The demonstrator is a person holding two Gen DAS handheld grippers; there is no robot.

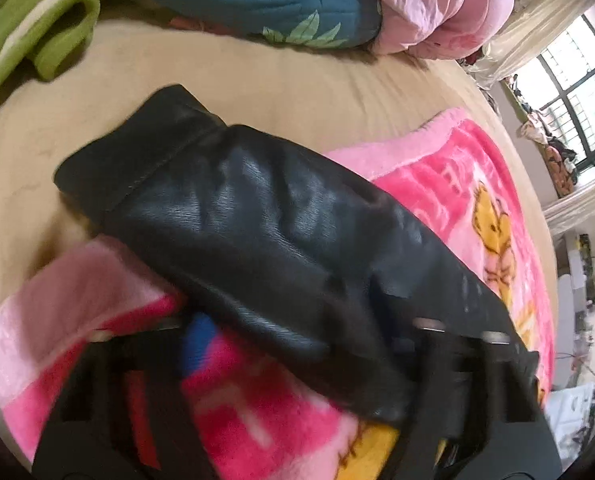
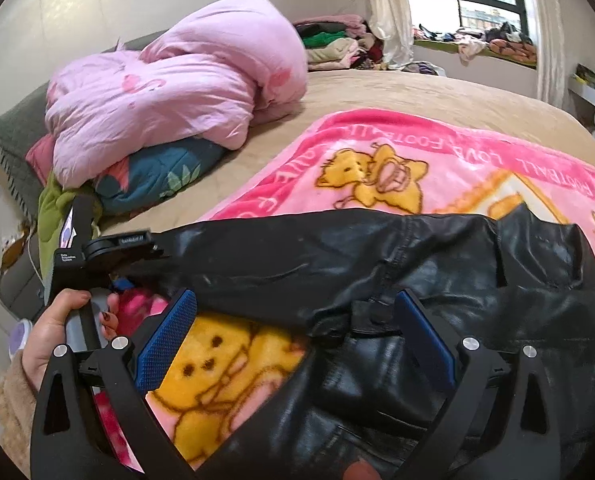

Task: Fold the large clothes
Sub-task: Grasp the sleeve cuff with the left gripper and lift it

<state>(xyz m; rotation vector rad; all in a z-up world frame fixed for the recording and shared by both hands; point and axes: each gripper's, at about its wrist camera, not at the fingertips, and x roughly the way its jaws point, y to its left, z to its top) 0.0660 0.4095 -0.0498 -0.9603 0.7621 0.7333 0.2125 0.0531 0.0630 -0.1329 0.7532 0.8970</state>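
We find the right gripper (image 2: 297, 336) open astride the black leather jacket (image 2: 377, 264) laid on the pink blanket (image 2: 437, 160) for folding; the left gripper's (image 1: 297, 344) grip we cannot tell.

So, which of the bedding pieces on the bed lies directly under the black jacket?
The pink bear blanket, spread flat under the jacket. The pink quilt and teal quilt are piled apart near the wall.

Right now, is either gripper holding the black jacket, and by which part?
The right gripper is open over the black jacket, gripping nothing. The sleeve crosses the left gripper, but blur hides any grip.
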